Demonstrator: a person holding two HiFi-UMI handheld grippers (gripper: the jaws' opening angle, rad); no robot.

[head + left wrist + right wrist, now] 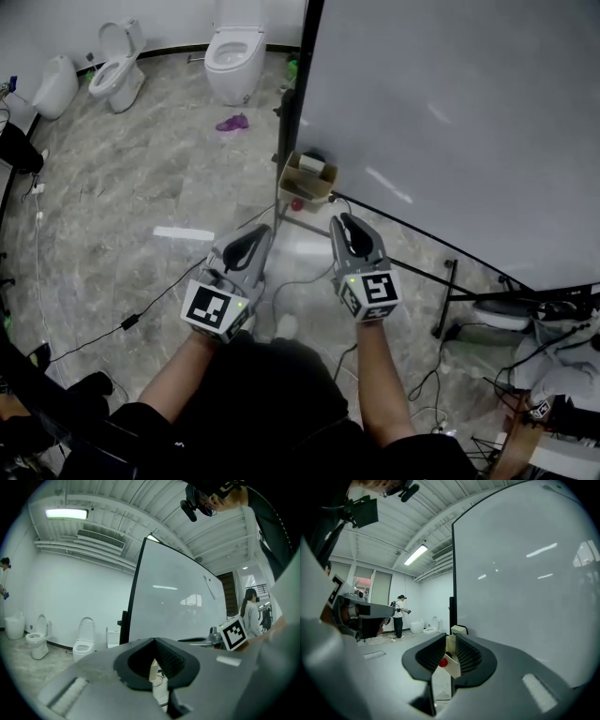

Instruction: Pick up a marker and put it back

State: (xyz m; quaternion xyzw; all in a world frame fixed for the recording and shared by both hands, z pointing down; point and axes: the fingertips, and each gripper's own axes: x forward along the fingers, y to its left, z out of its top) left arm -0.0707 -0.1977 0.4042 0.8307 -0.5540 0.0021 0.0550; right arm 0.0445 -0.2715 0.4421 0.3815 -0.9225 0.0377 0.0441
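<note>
big whiteboard [450, 122] fills the right, toilets [234, 56] sit across the floor, and the cardboard box [305, 180] at the board's foot shows a red tip [297, 203], probably the marker, while the left gripper [262, 231] has its jaws pressed together empty and the right gripper [343, 221] is cracked slightly apart, gripping nothing

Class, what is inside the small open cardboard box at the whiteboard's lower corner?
A white block-shaped object lies at the top of the small open cardboard box. A red rounded piece shows at its lower front. Its walls hide the rest.
</note>
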